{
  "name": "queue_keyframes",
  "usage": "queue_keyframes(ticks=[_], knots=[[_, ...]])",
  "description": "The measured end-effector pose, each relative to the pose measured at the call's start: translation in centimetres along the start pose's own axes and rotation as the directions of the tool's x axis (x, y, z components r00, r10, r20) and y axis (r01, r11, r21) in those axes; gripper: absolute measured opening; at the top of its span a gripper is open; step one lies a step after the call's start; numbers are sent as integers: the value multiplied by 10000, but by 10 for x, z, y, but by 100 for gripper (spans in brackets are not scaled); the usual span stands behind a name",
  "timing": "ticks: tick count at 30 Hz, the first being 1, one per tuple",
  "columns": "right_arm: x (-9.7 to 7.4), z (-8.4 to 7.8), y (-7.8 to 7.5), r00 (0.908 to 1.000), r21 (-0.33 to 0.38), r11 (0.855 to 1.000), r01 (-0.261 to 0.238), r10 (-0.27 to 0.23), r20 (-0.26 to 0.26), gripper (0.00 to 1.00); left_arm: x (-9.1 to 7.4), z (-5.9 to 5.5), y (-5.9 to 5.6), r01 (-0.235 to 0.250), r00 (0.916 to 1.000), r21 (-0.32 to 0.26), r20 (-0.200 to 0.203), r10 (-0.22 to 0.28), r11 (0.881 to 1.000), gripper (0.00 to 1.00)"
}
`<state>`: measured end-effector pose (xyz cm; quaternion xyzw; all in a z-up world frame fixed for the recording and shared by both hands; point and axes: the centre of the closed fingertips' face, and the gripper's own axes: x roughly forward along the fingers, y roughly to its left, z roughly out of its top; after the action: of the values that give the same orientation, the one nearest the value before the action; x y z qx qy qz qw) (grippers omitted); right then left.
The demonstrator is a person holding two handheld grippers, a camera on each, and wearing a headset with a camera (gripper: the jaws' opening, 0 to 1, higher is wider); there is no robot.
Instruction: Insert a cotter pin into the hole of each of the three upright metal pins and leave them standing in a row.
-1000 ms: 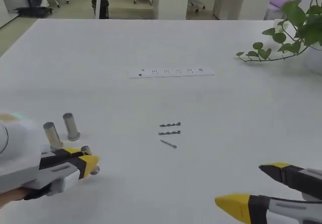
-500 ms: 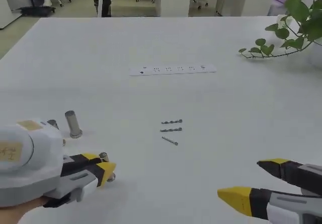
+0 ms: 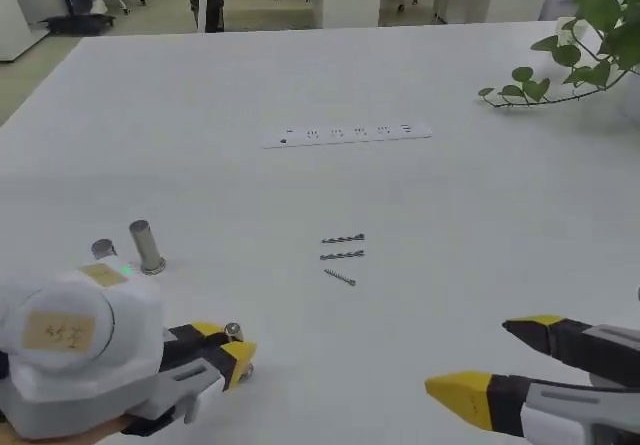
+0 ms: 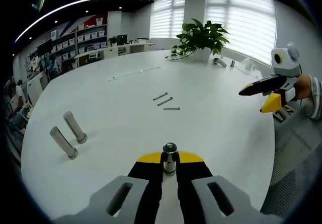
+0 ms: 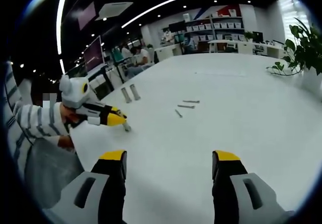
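Two metal pins (image 3: 147,247) stand upright at the bench's (image 3: 200,85) left side, while the left hand-held gripper (image 4: 169,159) is clenched on a third metal pin (image 3: 233,332) (roughly upright, nearer the front edge). Three cotter pins (image 3: 340,255) lie mid-bench; the right hand-held gripper (image 3: 478,360) hangs with jaws spread

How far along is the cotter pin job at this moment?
Done: nothing is pinned yet; the three cotter pins lie loose on the table. In hand: the left claw is shut on one metal pin; the right claw is open and empty. Left: all three insertions, then standing that pin in a row with the two upright metal pins.
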<state>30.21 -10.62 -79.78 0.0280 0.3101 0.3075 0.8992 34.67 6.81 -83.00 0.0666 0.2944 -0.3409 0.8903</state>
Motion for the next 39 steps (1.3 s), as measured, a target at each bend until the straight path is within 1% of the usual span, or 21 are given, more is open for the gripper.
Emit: queue_keyframes(ticks=[2,4,11,12,13,15,19,22,24,27,29,31,32,33,35,39], knots=[[1,-2,0,10000,13,10000,-17,17,-97,70,1,-1,0,-16,10000,-18,-6,16,10000,7],[1,-3,-1,9999,4,10000,-28,28,-102,70,1,-1,-2,19,10000,-32,3,-19,10000,7],[3,-4,1,9999,56,9999,-128,129,-113,71,2,0,-1,-25,10000,39,75,25,10000,8],[3,-5,1,9998,60,9999,-143,144,-141,71,2,0,-1,-33,9999,-10,116,33,10000,8],[3,-6,2,9996,71,9998,-187,188,-227,71,2,0,-1,-18,9998,-186,185,21,9998,8],[4,-7,3,9994,14,9998,-204,204,-292,71,2,1,0,-42,9997,-258,239,48,9997,8],[5,-8,3,9993,44,9998,-169,170,-326,74,1,1,-2,-26,9996,-363,291,37,9993,8],[5,-8,1,9994,93,9999,-50,54,-340,79,1,1,-2,-6,9996,-378,276,17,9993,8],[5,-8,0,9993,93,10000,-19,23,-362,80,1,0,-3,61,9996,-530,267,-47,9986,9],[5,-8,0,9992,75,10000,-8,11,-390,81,0,0,-3,88,9996,-522,272,-74,9986,9],[5,-7,-1,9992,85,9999,90,-87,-378,82,0,-1,-4,120,9996,-557,245,-107,9984,9],[4,-7,-2,9991,121,9998,161,-156,-401,85,0,-3,-5,171,9998,-544,150,-164,9984,11],[4,-7,-3,9989,150,9997,204,-198,-424,86,-1,-6,-6,314,9995,-575,19,-313,9979,13],[4,-7,-3,9988,175,9996,219,-211,-438,87,-1,-7,-6,336,9994,-639,-36,-339,9974,15],[3,-8,-4,9986,239,9994,230,-218,-480,88,-4,-9,-5,357,9994,-551,-3,-358,9978,17],[2,-8,-3,9984,220,9994,256,-245,-507,88,-10,-12,-3,529,9985,-532,-96,-534,9972,23]])
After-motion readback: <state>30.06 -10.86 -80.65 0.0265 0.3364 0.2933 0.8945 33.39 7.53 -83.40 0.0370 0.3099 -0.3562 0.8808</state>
